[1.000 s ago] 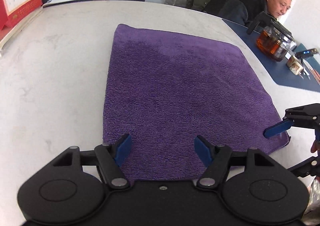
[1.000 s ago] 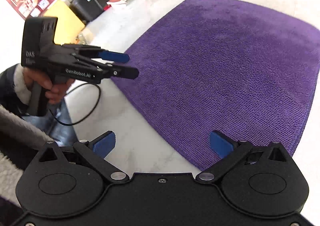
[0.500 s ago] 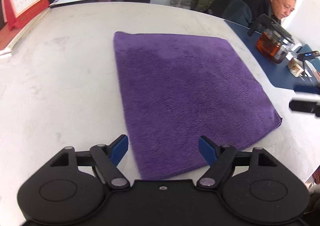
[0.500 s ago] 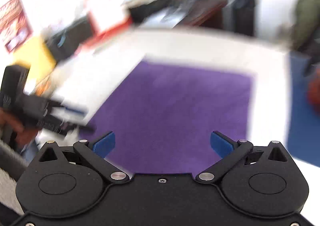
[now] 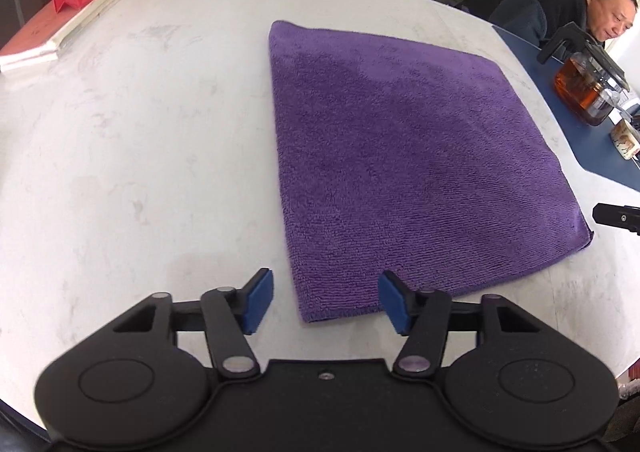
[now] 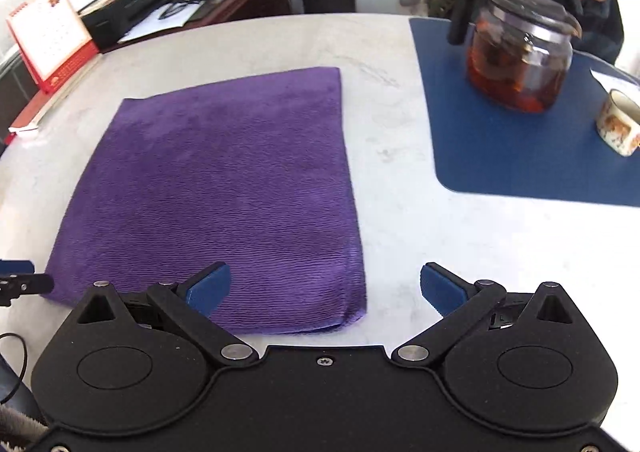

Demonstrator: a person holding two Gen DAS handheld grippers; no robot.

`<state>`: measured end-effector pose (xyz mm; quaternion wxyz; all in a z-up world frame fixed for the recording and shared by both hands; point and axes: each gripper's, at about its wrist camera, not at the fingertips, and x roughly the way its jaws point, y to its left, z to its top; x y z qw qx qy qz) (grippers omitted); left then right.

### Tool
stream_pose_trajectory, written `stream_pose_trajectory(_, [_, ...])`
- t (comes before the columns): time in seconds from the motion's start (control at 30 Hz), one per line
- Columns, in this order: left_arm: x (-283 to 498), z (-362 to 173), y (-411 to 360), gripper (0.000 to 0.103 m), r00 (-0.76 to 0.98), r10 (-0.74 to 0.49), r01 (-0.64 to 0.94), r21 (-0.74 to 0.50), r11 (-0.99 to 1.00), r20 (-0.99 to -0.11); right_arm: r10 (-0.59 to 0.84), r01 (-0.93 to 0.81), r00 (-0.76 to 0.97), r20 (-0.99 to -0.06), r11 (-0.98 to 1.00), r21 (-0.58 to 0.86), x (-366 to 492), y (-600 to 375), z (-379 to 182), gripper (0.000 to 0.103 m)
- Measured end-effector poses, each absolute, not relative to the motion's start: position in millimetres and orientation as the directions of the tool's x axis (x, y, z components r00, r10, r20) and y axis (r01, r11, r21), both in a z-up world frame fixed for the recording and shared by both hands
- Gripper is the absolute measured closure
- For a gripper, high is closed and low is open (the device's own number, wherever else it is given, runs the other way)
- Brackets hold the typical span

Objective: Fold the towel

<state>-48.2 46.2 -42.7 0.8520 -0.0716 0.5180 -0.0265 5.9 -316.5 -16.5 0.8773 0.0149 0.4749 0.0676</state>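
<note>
Purple towel (image 5: 404, 156) lies flat on pale bench (image 5: 140, 140), apparently folded already w/ doubled edges. Left tongs (image 5: 326, 302) closing, empty, over its 6 o'clock corner; right tongs (image 6: 324, 288) wide, empty. Maybe another fold left.

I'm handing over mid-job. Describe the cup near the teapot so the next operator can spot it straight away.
Start at the blue mat covering the right side of the pale table. On it stands a glass teapot of amber tea with a black lid and handle. The cup stands just right of the teapot and nearer the camera: small, cream, with orange-brown patterning, the only opaque vessel there.
</note>
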Motion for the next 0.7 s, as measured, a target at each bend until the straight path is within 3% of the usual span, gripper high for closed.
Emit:
stream_pose_trajectory(0.07, [-48, -44, 46, 0.058, 0.454, -0.115, -0.035, -0.147, 0.988, -0.883, 0.131, -0.099, 0.531, -0.837, 0.991, 0.093, 6, -318, -20, 0.002])
stream_pose_trajectory(0.33, [-48, -45, 44, 0.062, 0.444, -0.089, -0.027, -0.113, 0.993, -0.891, 0.131, -0.107, 0.508, -0.851, 0.99, 0.089, 9, -316, -30, 0.006])
stream_pose_trajectory(0.7, [-44, -45, 44, 0.077, 0.431, -0.13, -0.018, -0.152, 0.988, -0.893, 0.104, -0.115, 0.494, -0.863, 0.992, 0.054, 9, -311, -32, 0.01])
